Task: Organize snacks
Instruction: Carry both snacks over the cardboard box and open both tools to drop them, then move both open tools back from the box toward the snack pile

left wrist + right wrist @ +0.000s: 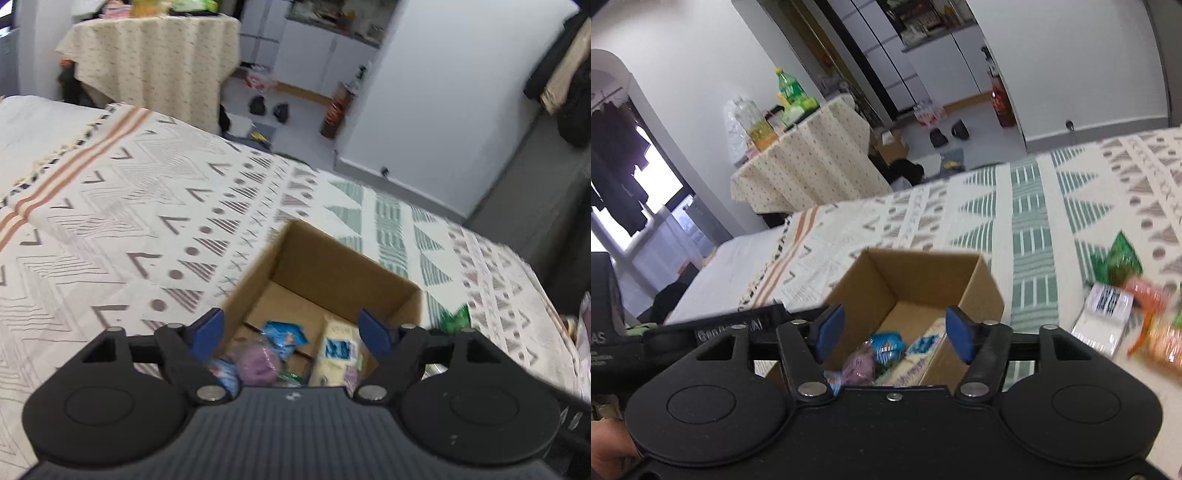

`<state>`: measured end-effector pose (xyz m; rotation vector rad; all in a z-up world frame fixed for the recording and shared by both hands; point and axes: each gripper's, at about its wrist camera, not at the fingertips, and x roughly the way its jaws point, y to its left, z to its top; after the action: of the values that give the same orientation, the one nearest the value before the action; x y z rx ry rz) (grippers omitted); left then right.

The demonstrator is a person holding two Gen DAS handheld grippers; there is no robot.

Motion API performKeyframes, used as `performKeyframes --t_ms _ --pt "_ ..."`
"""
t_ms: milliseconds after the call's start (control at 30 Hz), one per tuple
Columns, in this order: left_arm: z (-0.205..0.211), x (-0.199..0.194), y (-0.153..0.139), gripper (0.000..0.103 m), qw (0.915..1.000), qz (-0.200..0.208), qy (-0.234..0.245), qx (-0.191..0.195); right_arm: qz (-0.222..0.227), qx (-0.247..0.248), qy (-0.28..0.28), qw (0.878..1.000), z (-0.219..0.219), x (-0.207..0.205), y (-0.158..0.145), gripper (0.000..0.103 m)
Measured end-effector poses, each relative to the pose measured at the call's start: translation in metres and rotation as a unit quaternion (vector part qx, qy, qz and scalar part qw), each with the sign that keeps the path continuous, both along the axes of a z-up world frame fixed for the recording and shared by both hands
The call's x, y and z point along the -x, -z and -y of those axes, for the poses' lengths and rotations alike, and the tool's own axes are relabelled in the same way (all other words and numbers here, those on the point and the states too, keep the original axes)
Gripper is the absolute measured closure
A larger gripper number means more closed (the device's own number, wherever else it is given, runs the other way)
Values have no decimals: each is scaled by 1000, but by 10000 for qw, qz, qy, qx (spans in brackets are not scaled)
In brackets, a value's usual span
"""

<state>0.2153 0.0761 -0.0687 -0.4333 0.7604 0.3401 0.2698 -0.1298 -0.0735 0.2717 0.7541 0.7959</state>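
Both claws hung over the open cardboard box [332, 280], tilted down into it, and both were spread wide with nothing between the blue pads. Left claw [291, 332] sat right above the box's near edge, right claw [892, 338] pretty much the same. The box sat on the bed [110, 221], on the patterned blanket. Inside it were a blue packet [284, 334], a purple bag [258, 363] and a pale yellow pack [338, 350]. More snacks [1123, 302] lay loose on the blanket to the box's right, pretty blurry.
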Motion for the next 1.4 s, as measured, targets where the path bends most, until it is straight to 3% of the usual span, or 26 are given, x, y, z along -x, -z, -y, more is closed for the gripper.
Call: performKeyframes --t_ms 100,200,333,433,600,767,967,1133,1400 --pt "11 -7 -2 20 9998 10 166 -90 -7 12 -105 9999 13 -4 1 33" --pt "21 -19 -4 19 9994 -62 345 63 -74 -2 -258 9996 31 -6 3 32" --pt "32 -31 -2 18 9985 -118 496 197 123 201 -459 9987 44 -13 -2 24" --pt "38 -43 5 18 9973 -341 595 256 147 317 -726 9968 45 -25 -5 24" --pt "45 -58 15 18 9968 -375 615 339 265 612 -1016 9926 53 -28 -3 24" --pt "73 -69 13 18 9936 -525 965 261 169 972 -984 9902 74 -25 0 24" --pt "108 -76 2 18 9890 -326 1427 222 98 1312 -1022 9860 102 -21 6 24" --pt "136 -81 8 19 9874 -350 1512 309 126 1435 -828 9861 129 -23 20 26" --pt "179 -79 39 23 9864 -705 1476 176 347 960 -394 9940 163 -29 41 33"
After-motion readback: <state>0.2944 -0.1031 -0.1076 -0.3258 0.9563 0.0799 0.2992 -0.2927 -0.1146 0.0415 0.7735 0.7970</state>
